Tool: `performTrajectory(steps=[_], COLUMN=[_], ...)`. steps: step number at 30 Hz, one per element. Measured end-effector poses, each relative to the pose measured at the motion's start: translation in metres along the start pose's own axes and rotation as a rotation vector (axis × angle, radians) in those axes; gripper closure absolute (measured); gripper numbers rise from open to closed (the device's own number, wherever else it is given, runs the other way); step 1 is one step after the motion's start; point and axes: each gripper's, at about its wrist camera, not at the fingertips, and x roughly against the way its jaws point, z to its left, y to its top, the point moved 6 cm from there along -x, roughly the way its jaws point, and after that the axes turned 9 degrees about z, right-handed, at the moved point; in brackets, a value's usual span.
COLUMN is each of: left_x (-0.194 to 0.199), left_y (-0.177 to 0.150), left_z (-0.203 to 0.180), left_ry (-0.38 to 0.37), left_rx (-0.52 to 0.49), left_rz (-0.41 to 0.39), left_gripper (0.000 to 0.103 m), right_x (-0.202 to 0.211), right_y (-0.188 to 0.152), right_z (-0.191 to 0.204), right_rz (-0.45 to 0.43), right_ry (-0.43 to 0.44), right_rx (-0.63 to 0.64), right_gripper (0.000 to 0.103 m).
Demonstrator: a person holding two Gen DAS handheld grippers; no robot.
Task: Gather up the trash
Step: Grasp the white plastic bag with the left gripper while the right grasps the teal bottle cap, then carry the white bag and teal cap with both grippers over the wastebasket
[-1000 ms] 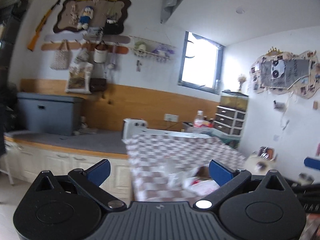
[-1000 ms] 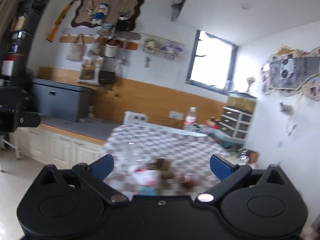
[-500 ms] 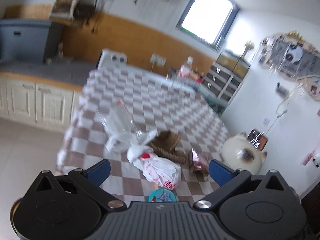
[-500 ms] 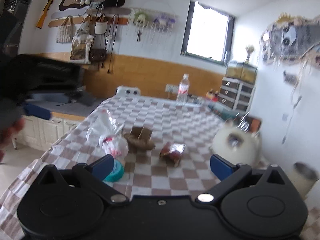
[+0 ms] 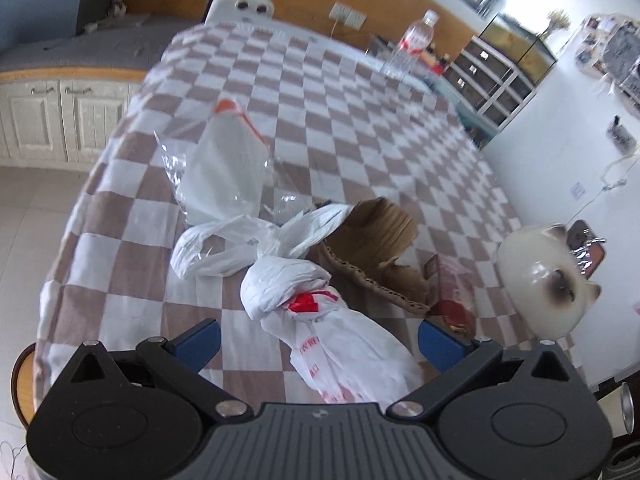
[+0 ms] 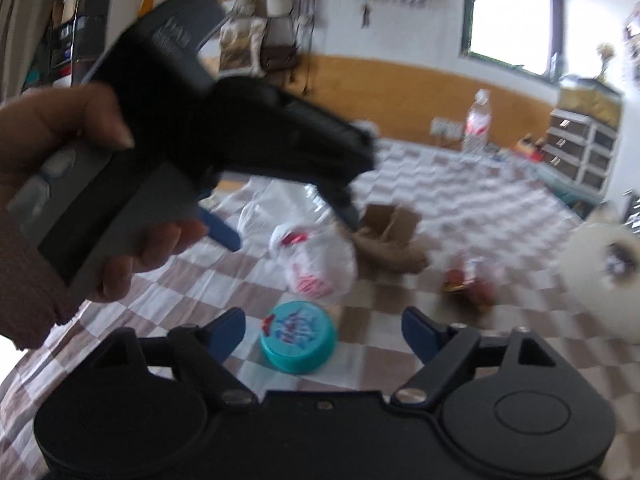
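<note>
While wide open, left tool straddles bag.

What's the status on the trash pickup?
Left gripper open over white bag; right gripper open over teal lid. Cardboard, wrapper untouched. Nothing blocking.

A knotted white plastic bag with red print is lying on the checked surface, touching a crumpled brown cardboard piece behind it. A clear plastic wrapper with an orange corner is lying farther back. A round teal lid and a red snack packet are sitting nearby.
</note>
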Motion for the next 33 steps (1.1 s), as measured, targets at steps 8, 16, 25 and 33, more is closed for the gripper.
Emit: performTrajectory(steps=[8, 16, 25, 33], left_x=[-0.028, -0.023, -0.006, 0.030], left_y=[0.012, 0.001, -0.016, -0.014], left_z=[-0.001, 0.002, 0.007, 0.022], left_ry=[0.075, 0.070, 0.035, 0.035], left_rx=[-0.046, -0.085, -0.185, -0.200], left_rz=[0.048, -0.021, -0.060, -0.131], left_gripper=[0.000, 0.017, 0.036, 0.037], right_x=[-0.027, -0.003, 0.012, 0.001], right_y=[-0.002, -0.009, -0.020, -0.011], right_z=[0.004, -0.005, -0.002, 0.032], right_rz=[0.045, 0.013, -0.005, 0.024], right_ry=[0.096, 0.122, 0.096, 0.059], right_rx=[-0.038, -0.108, -0.103, 0.036], right_gripper=[0.052, 0.071, 0.052, 0.057])
